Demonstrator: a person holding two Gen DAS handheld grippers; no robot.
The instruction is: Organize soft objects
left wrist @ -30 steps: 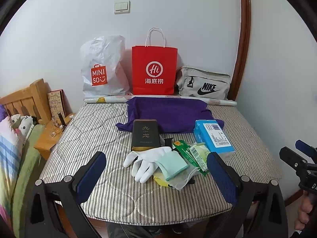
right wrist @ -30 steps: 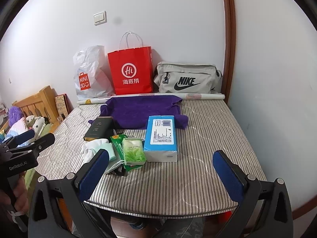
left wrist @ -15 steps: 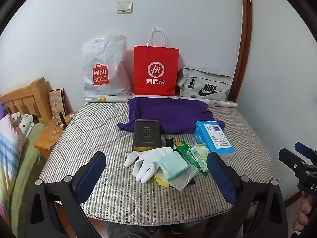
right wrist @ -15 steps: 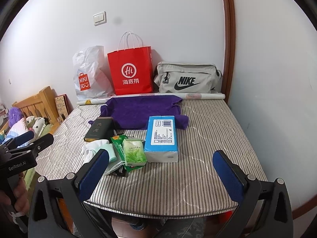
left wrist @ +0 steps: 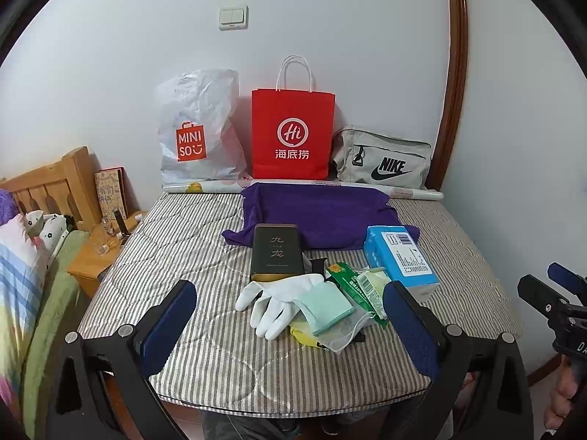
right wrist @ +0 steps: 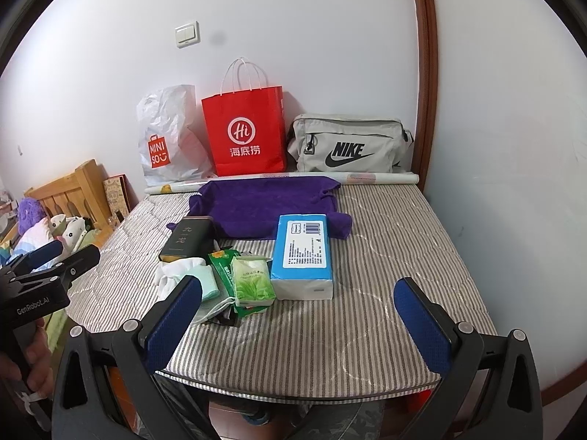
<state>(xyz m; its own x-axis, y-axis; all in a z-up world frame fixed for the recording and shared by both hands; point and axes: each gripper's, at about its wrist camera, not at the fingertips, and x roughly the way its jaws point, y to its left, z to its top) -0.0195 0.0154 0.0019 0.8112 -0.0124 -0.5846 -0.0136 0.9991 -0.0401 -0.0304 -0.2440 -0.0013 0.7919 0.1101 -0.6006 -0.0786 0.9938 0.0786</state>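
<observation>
Both grippers wide open, holding nothing: left gripper poised short of the glove, right gripper off the near mattress edge, likely lining up a first pick. Soft items heaped mid-mattress: glove, green cloth, mask, tissue packs; something yellow buried underneath, unidentifiable. Beyond, dark box, blue tissue box, purple towel. Bags along the wall, contents hidden.

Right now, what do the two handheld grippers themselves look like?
The left gripper and the right gripper match: black angular frames with silver bolts and two flat fingers faced with textured blue pads. The right wrist view shows white "GenRobot.AI" lettering on the left gripper's body. No cables or sleeves are visible.
</observation>
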